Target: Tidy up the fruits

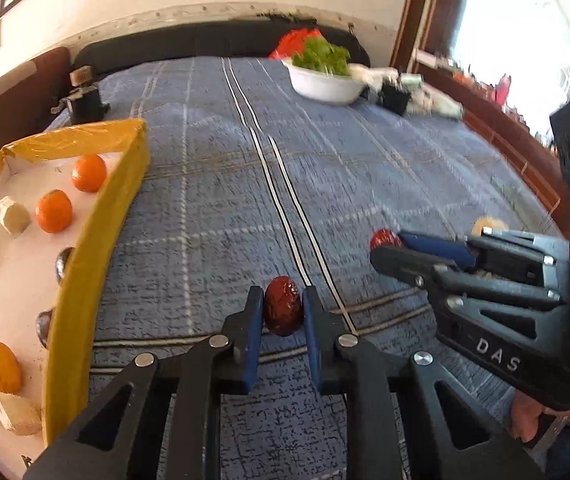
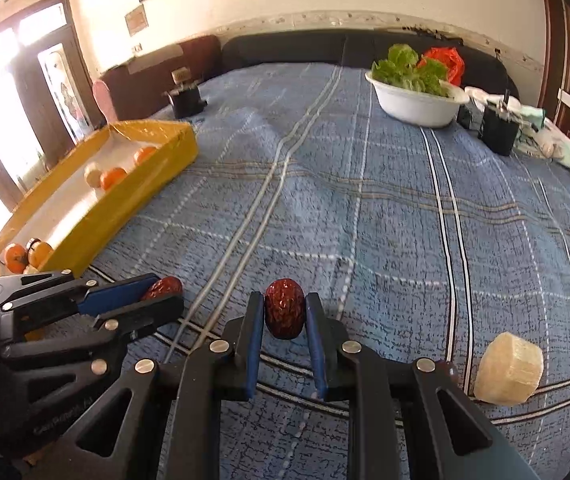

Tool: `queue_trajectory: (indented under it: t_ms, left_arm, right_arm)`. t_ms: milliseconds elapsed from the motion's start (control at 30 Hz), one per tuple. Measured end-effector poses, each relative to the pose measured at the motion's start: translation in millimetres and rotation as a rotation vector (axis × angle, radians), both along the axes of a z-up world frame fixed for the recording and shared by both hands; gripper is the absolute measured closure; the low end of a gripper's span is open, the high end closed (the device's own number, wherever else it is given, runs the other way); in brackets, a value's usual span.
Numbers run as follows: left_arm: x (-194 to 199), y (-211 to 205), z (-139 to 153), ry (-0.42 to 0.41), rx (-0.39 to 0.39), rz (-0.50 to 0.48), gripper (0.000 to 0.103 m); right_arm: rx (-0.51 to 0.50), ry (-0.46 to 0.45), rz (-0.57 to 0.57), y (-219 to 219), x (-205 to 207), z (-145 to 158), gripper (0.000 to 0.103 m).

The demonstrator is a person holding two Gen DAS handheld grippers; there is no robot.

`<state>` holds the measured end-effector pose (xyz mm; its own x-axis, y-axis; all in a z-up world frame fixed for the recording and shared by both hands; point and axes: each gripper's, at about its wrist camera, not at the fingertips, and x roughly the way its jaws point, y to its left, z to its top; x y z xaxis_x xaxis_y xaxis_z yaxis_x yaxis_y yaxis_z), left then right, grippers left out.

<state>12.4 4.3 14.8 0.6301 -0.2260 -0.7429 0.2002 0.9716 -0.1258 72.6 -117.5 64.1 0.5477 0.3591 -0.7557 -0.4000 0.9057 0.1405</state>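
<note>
Left wrist view first, reading from the left: we see the yellow tray (image 1: 97, 264) with its white floor at the edge of the blue plaid cloth (image 1: 205, 220). Inside it lie mandarins (image 1: 53, 211), pale cut chunks (image 1: 12, 214) and a few dark fruits half hidden behind the near wall. Moving right, our left gripper (image 1: 283, 312) sits low in the middle of the view, its blue pads pressed against both sides of a red date (image 1: 283, 310), which stands on end between them just above the cloth. Farther right, our right gripper (image 1: 387, 246) reaches in from the side, clamped on a second red date (image 1: 383, 238) whose tip pokes out past the fingertips. At the far end of the cloth stands a white bowl of greens (image 1: 325, 82), with an orange bag behind it.

In the right wrist view, again from the left, the tray lies well apart from both grippers. The left gripper comes in low beside it with its date pinched at the tip. In the centre, the right gripper's narrow jaws grip their date on both sides. To the right, a pale round slice (image 2: 509, 368) rests on the cloth, near the gripper and untouched.
</note>
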Motion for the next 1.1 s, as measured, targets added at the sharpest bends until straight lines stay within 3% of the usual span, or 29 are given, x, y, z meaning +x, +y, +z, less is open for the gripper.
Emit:
queue_trajectory:
  t_ms: [100, 500, 1100]
  left_arm:
    - [-2, 6, 8, -0.049, 0.001, 0.038, 0.084]
    - [2, 7, 5, -0.036, 0.021, 0.054, 0.084]
    - [-3, 3, 12, -0.079, 0.042, 0.056, 0.084]
  right_arm:
    - [0.022, -0.018, 0.003, 0, -3, 5, 0.081]
    - [0.024, -0.029, 0.029, 5, -8, 7, 0.080]
    - [0.037, -0.041, 0.040, 8, -12, 10, 0.080]
